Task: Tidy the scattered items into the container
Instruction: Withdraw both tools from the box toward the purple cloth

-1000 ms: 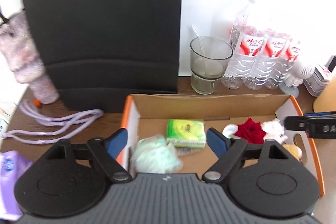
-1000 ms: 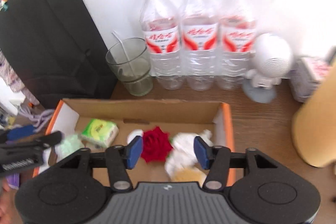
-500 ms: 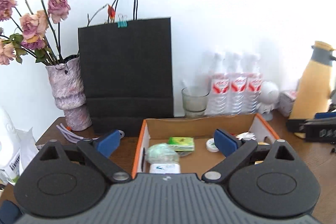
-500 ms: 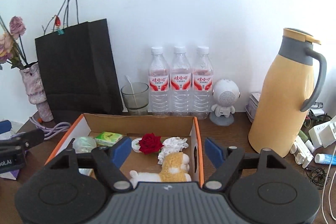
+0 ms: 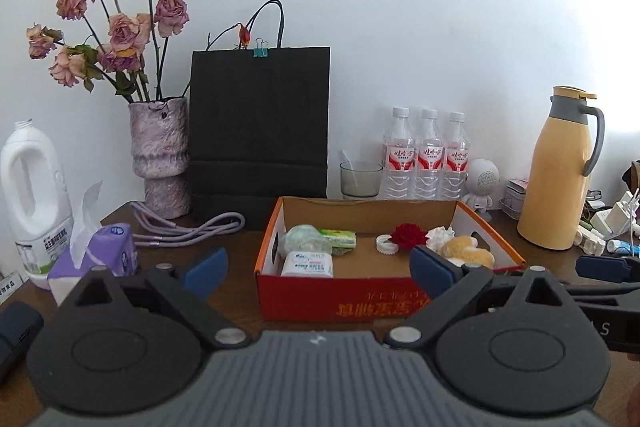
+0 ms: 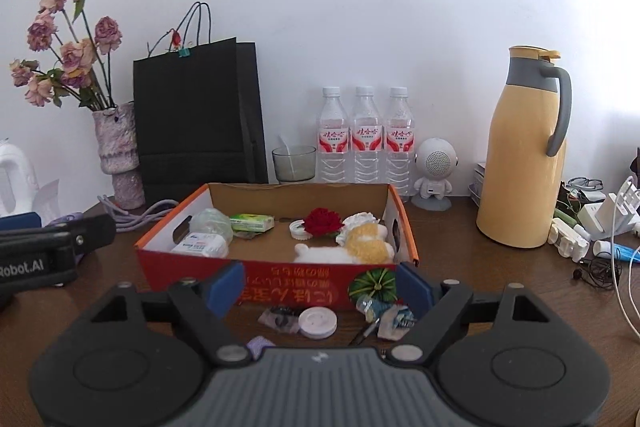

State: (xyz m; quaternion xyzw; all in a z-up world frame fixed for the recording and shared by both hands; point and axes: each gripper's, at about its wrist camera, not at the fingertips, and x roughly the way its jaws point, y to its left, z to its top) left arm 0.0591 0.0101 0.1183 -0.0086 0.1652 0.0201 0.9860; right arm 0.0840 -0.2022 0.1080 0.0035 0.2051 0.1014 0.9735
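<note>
Table: a dark wooden table (image 6: 460, 251) is standing against a white wall (image 6: 360, 7).
Box: the cardboard box (image 6: 280, 277) is sitting mid-table, holding a red flower (image 6: 322, 221) and a plush toy (image 6: 356, 247).
Loose items: a white lid (image 6: 319, 322) is lying just before the box.
Left gripper (image 5: 318, 269): fingers are standing wide, holding nothing.
Right gripper (image 6: 318, 287): fingers are also wide, holding nothing.

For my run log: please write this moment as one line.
left gripper: open, empty | right gripper: open, empty | box: partly filled | white cap: outside box

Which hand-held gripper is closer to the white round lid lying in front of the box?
Right. The right hand-held gripper hovers open directly over the white round lid; the left hand-held gripper sits far off beside the box.
</note>
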